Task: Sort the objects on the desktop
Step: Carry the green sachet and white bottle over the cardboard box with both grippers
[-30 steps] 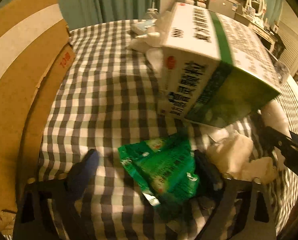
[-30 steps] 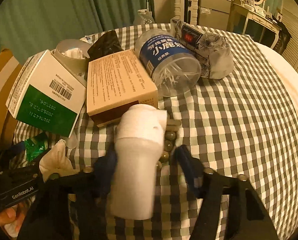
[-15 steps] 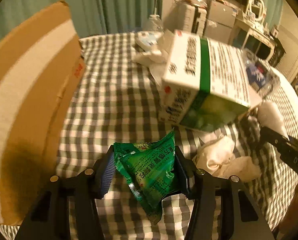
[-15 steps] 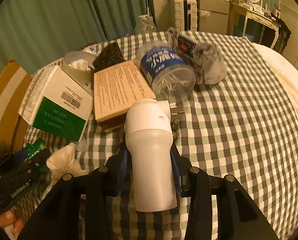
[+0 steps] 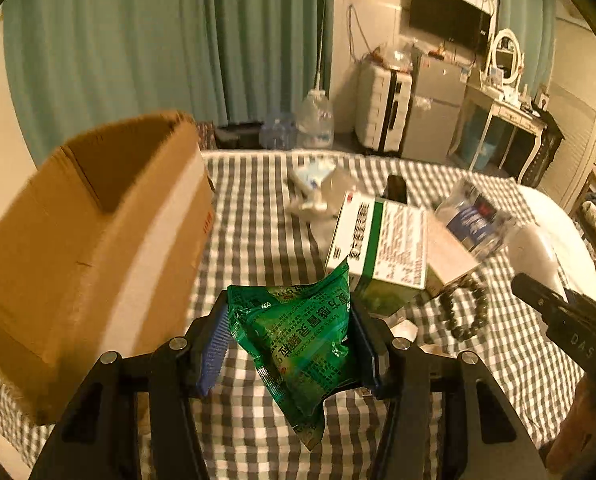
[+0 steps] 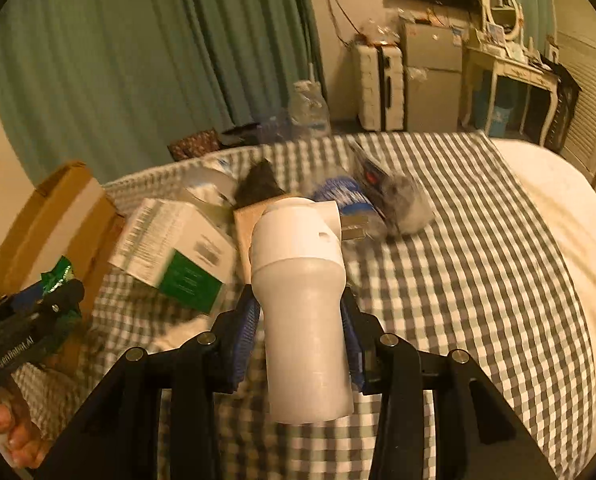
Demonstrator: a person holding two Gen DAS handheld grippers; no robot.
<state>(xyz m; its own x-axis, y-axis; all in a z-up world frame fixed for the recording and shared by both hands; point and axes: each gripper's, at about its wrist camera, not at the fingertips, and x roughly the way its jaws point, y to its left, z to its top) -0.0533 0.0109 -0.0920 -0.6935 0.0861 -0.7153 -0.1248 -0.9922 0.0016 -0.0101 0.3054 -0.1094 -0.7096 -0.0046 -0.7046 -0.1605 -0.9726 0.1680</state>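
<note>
Left gripper (image 5: 292, 342) pinches soft, crinkly green sachet (image 5: 298, 336) across its middle, right gripper (image 6: 299, 334) clamps light, smooth, probably slippery white bottle (image 6: 301, 312) mid-body, both above checked cloth (image 6: 477, 280); farther off, open cardboard box (image 5: 94, 240).

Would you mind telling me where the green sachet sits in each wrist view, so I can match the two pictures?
Left wrist view: green sachet at bottom centre, clamped in the left gripper.
Right wrist view: only its tip shows, far left edge.
Shared landmark: the green-and-white box.
</note>
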